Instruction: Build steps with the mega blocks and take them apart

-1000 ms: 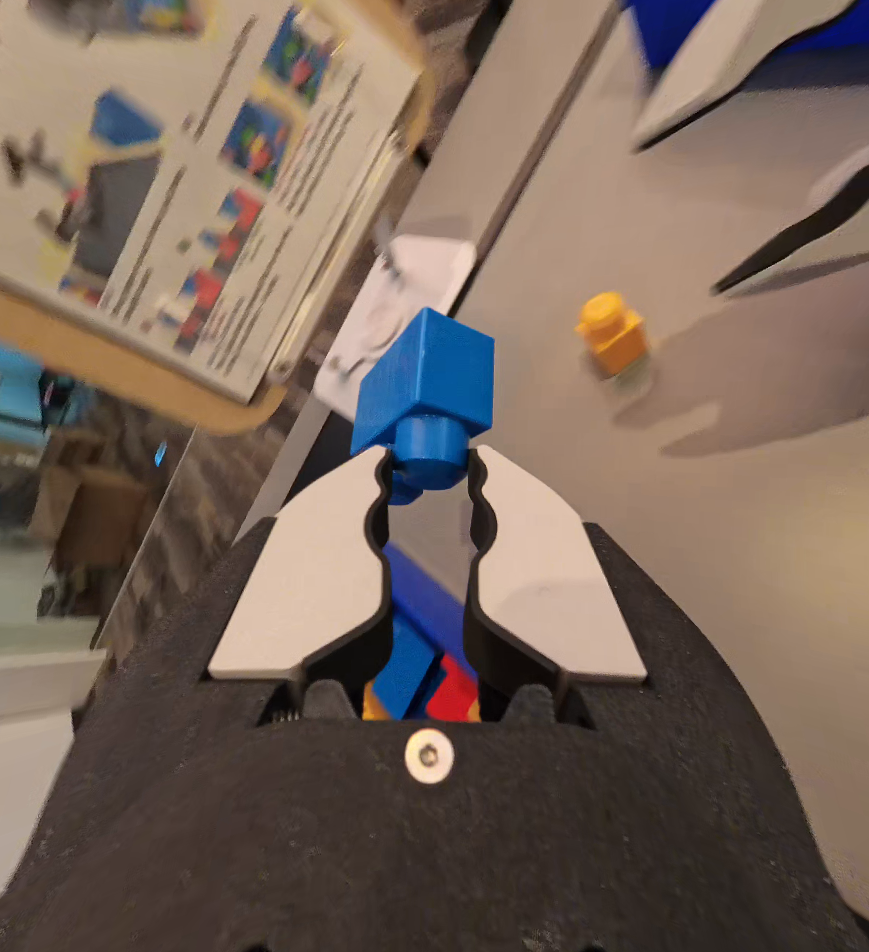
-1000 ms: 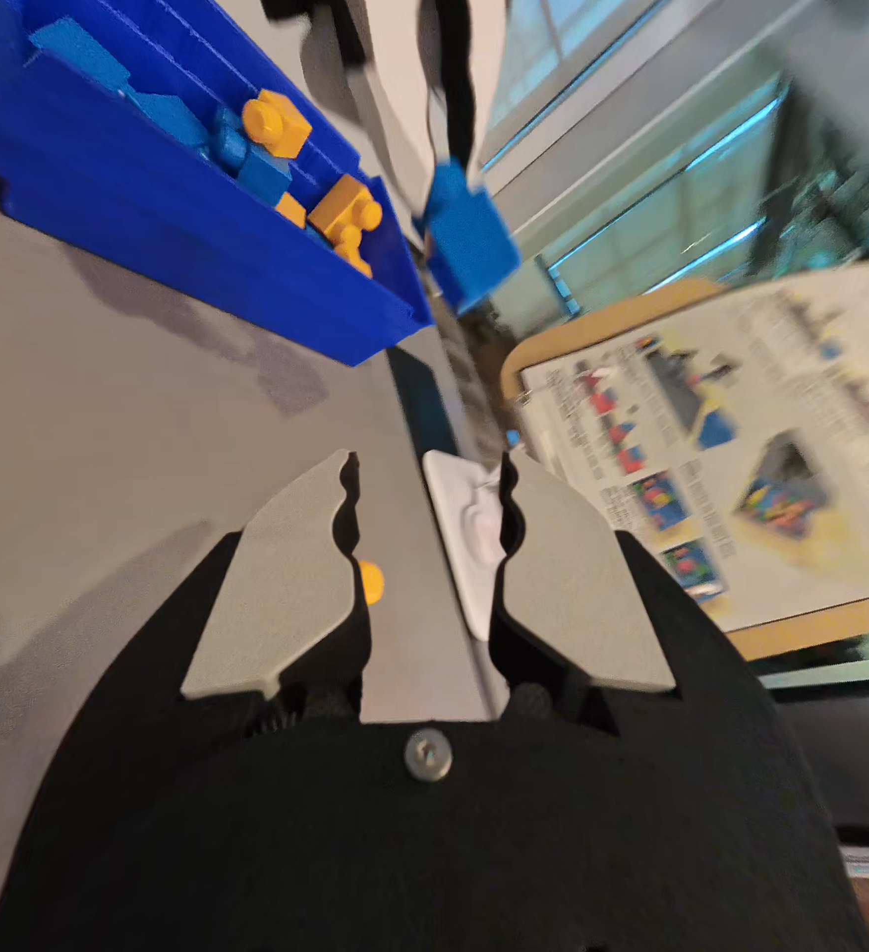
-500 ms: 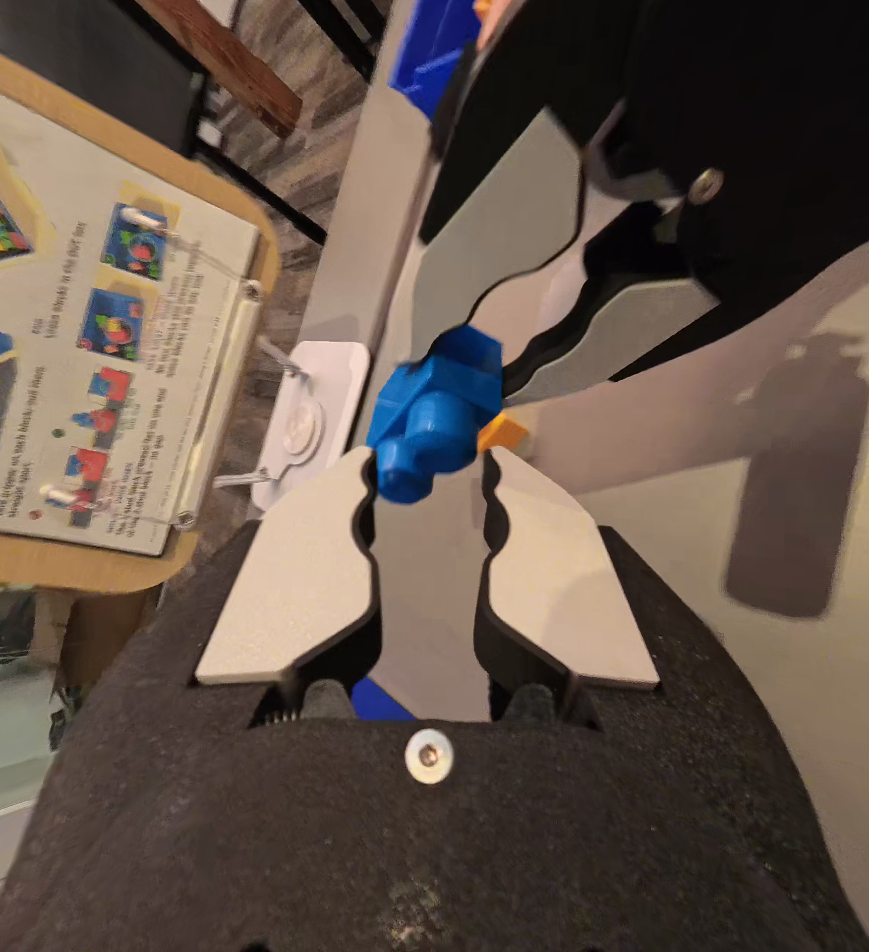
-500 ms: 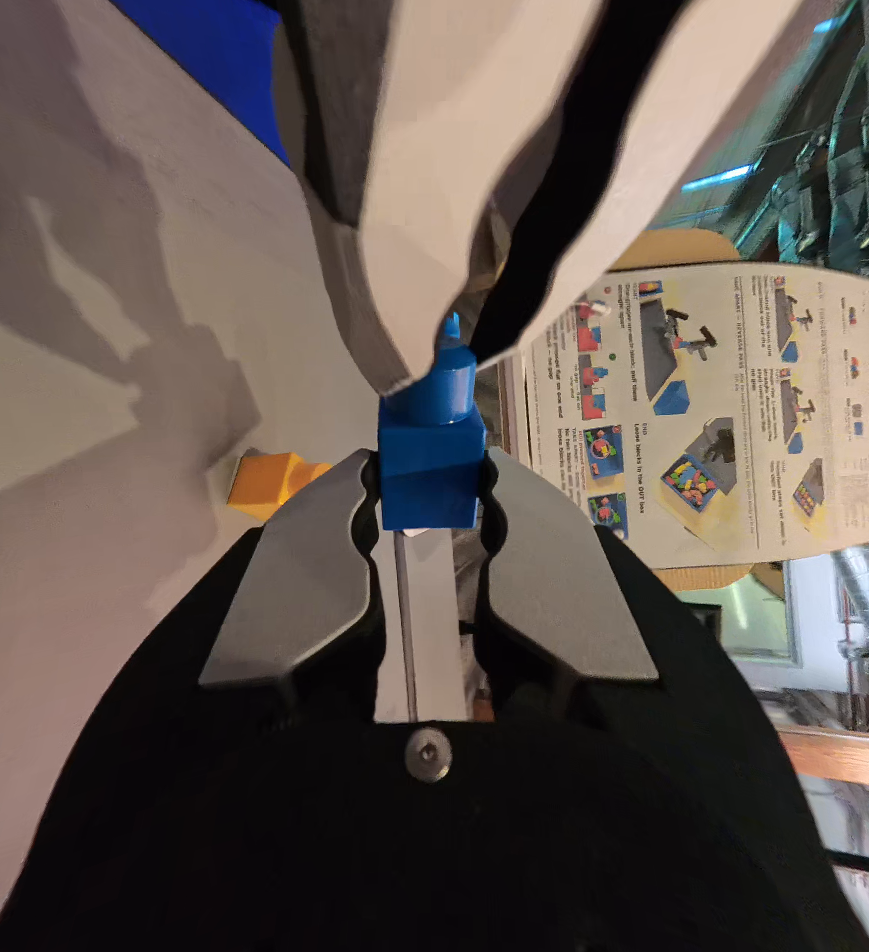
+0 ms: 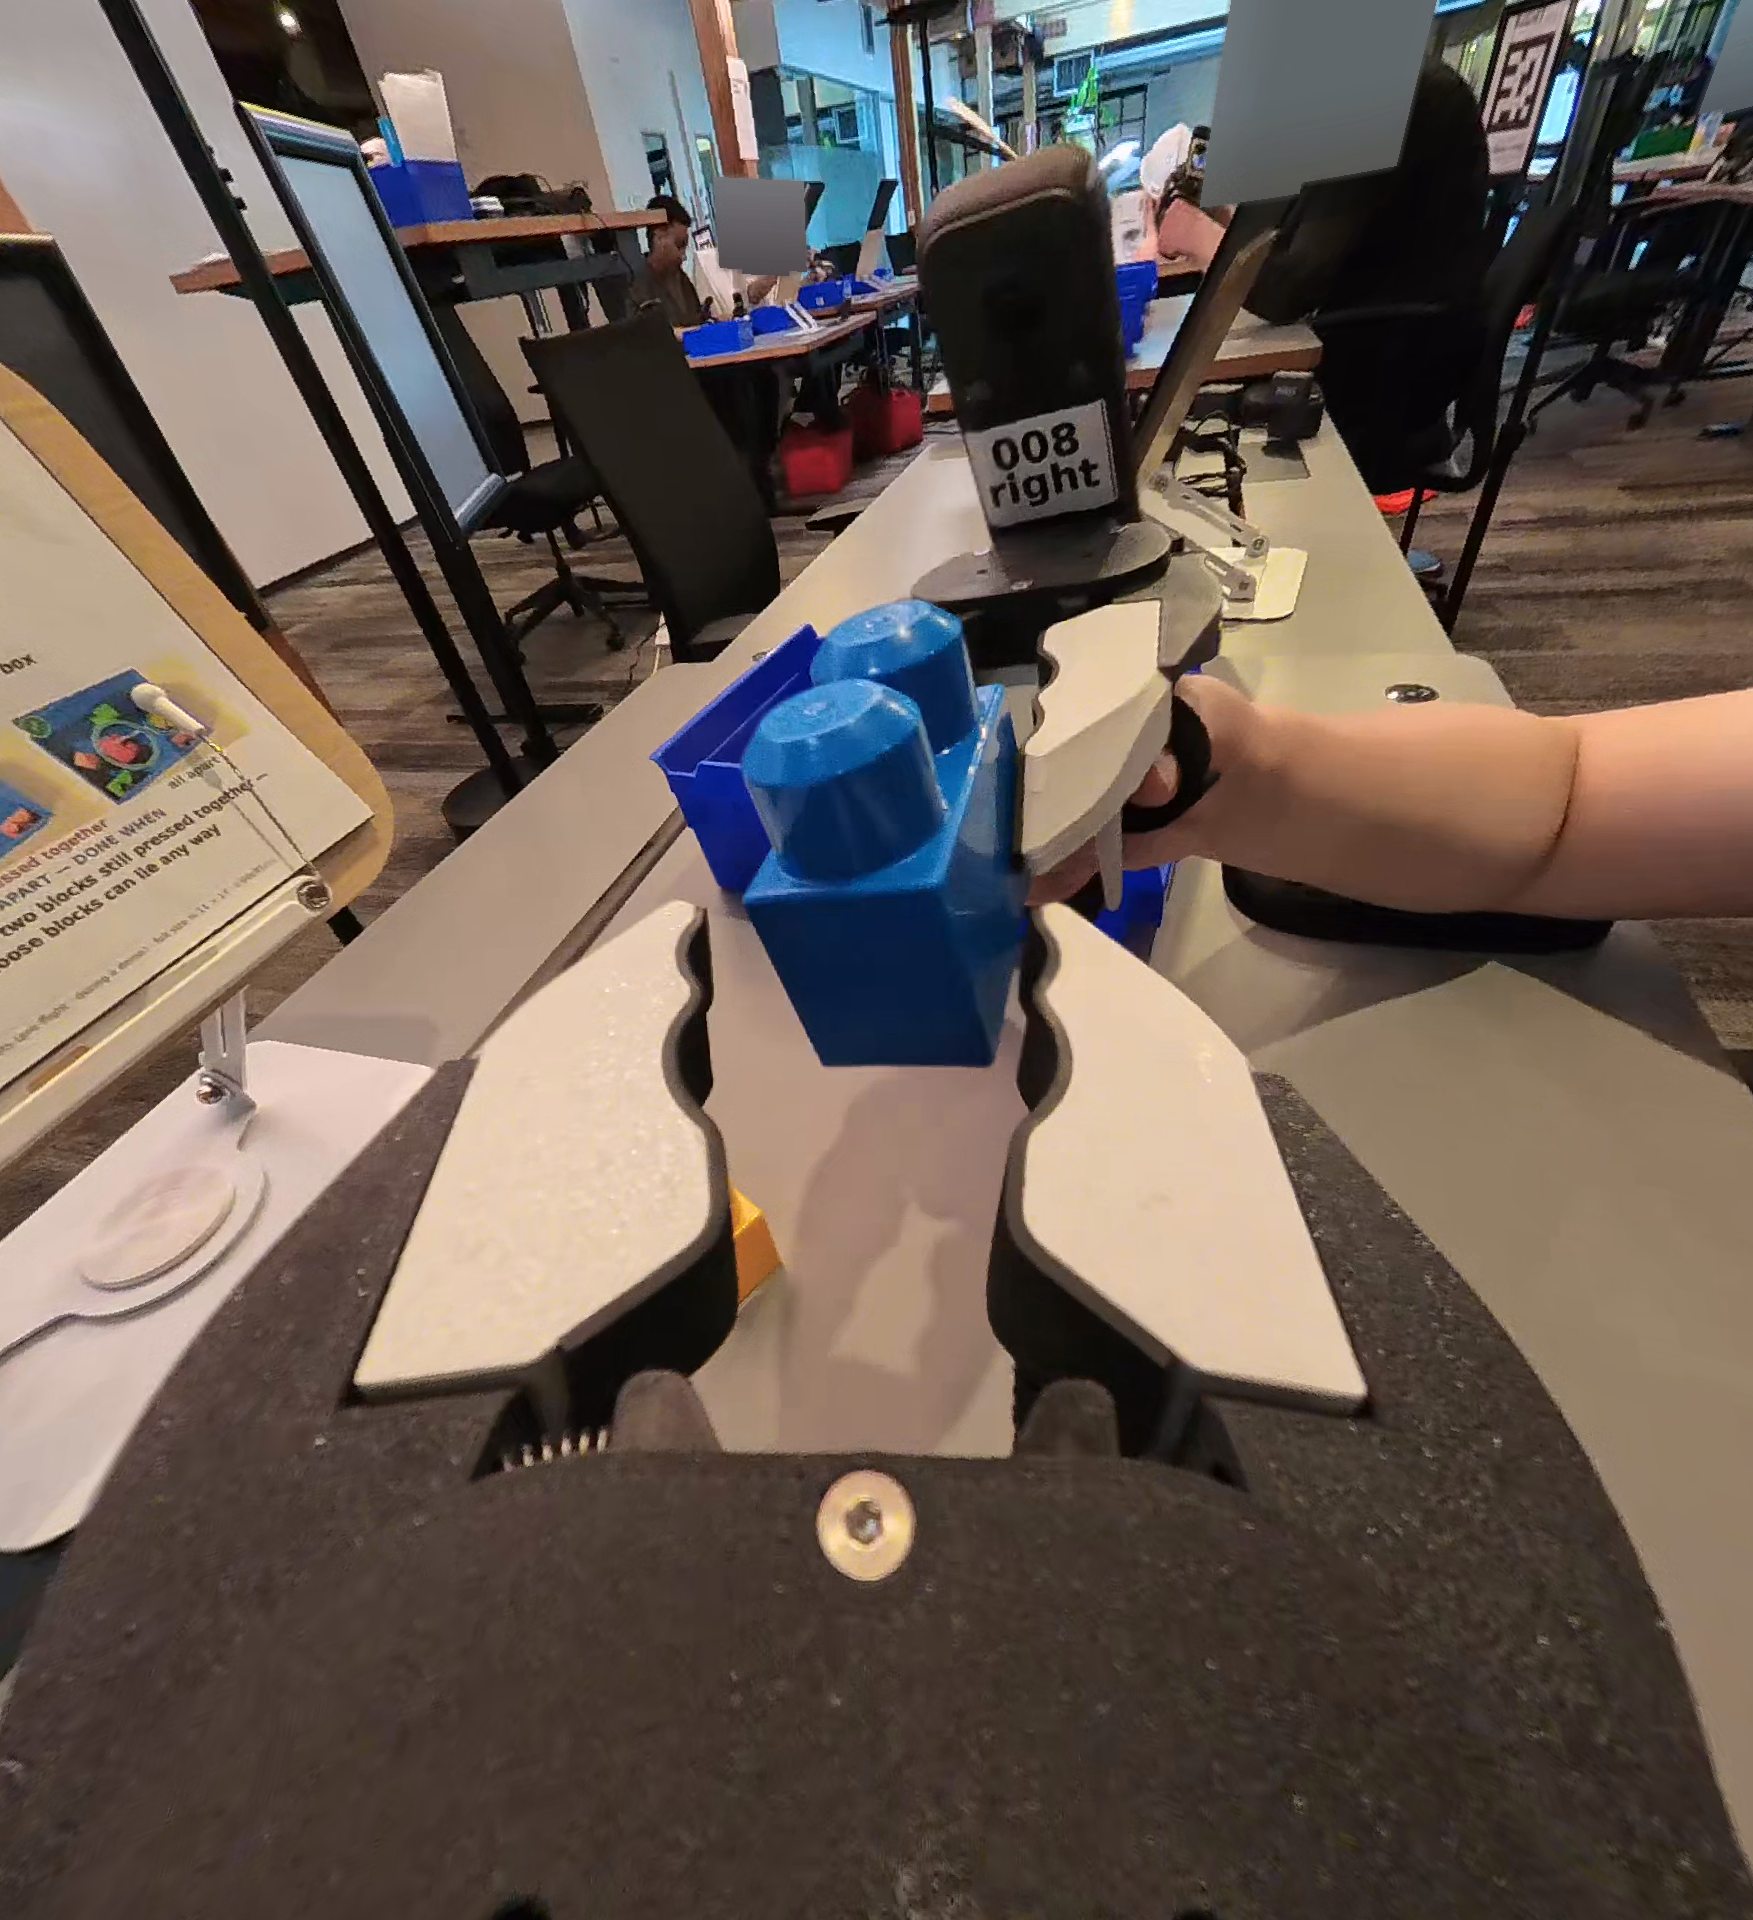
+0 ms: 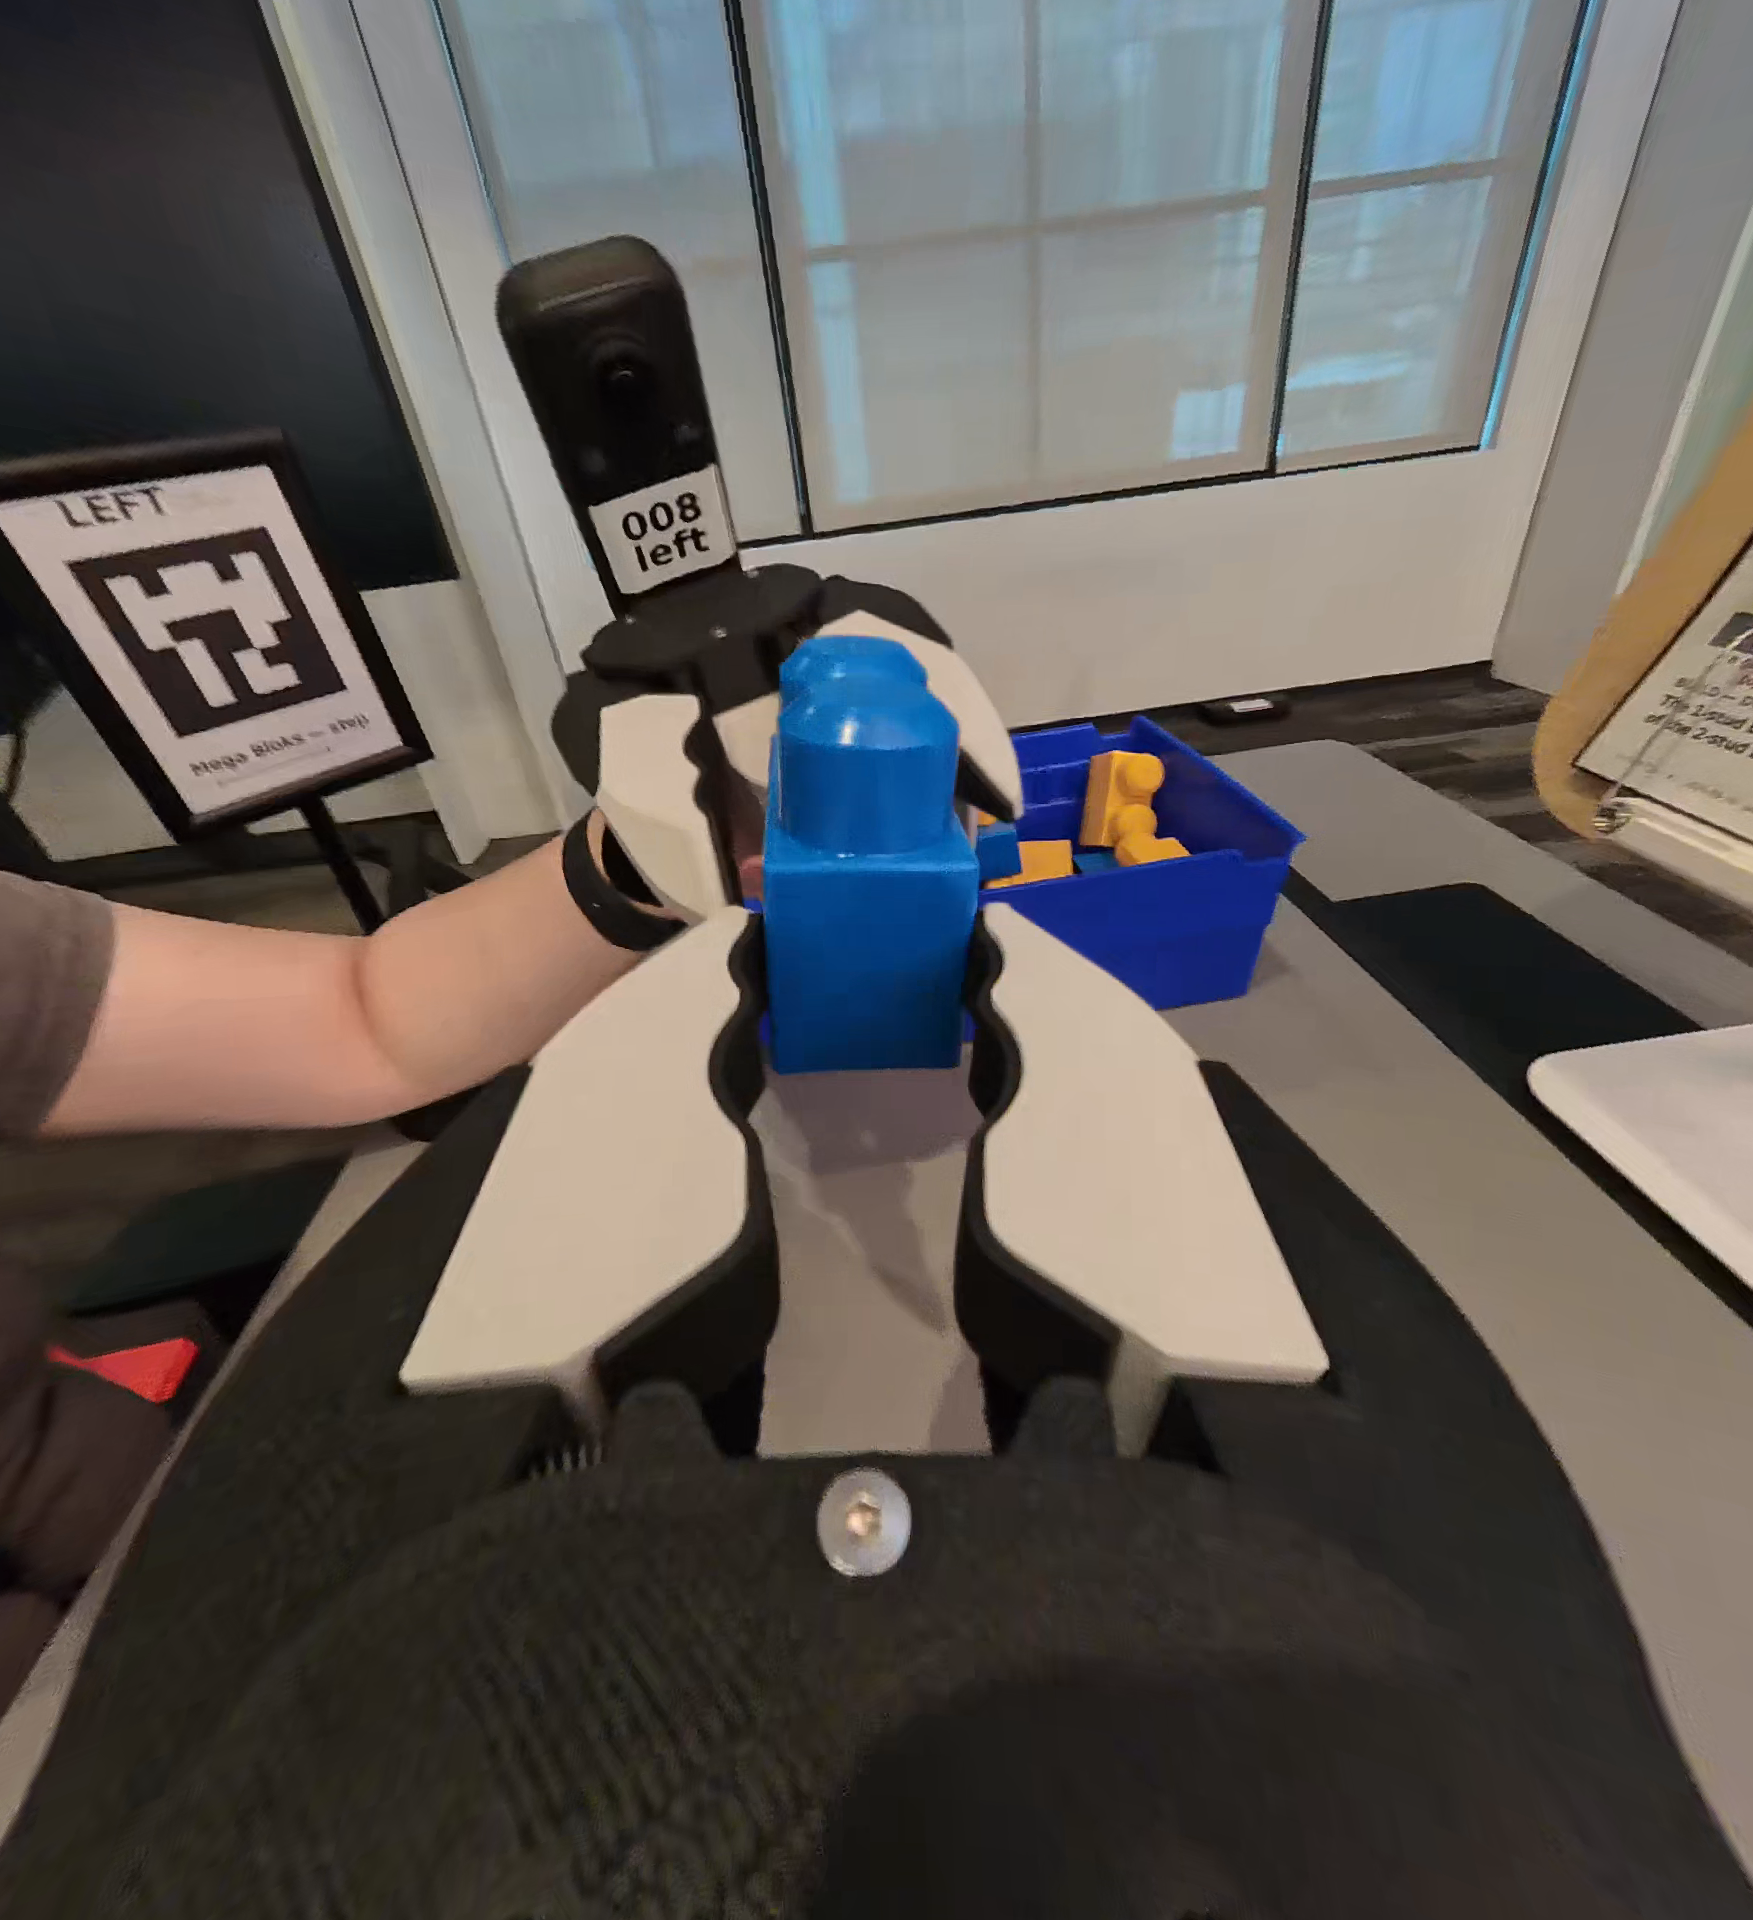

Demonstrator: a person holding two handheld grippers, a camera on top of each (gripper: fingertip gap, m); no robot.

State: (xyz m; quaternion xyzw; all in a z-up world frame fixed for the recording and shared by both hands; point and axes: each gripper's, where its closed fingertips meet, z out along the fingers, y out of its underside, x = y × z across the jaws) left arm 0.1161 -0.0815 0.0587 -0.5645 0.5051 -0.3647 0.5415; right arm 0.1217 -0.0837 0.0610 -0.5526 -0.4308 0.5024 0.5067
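Note:
A blue two-stud block (image 5: pixel 893 966) is held above the grey table (image 5: pixel 1474 1143), studs up. My right gripper (image 6: pixel 867 935) is shut on its sides; the block also shows in the right wrist view (image 6: pixel 861 966). My left gripper (image 5: pixel 867 925) faces it from the other end. Its jaws are open wider than the block, with a gap on the left side. One of the left gripper's fingers (image 6: pixel 643 810) shows beside the studs. A right finger (image 5: pixel 1090 748) shows past the block. A yellow block (image 5: pixel 752 1242) lies on the table under my left finger.
A blue bin (image 6: pixel 1142 935) with yellow and blue blocks (image 6: pixel 1121 800) stands on the table behind the left gripper. An instruction board (image 5: pixel 72 831) on a white base (image 5: pixel 124 1247) stands at the table's edge. A framed marker sign (image 6: pixel 197 634) stands beyond.
The left gripper, shut on the block's stud a second ago, let go as the right gripper closed on the block's body. Both grippers have since swung level, and the left jaws opened wider.

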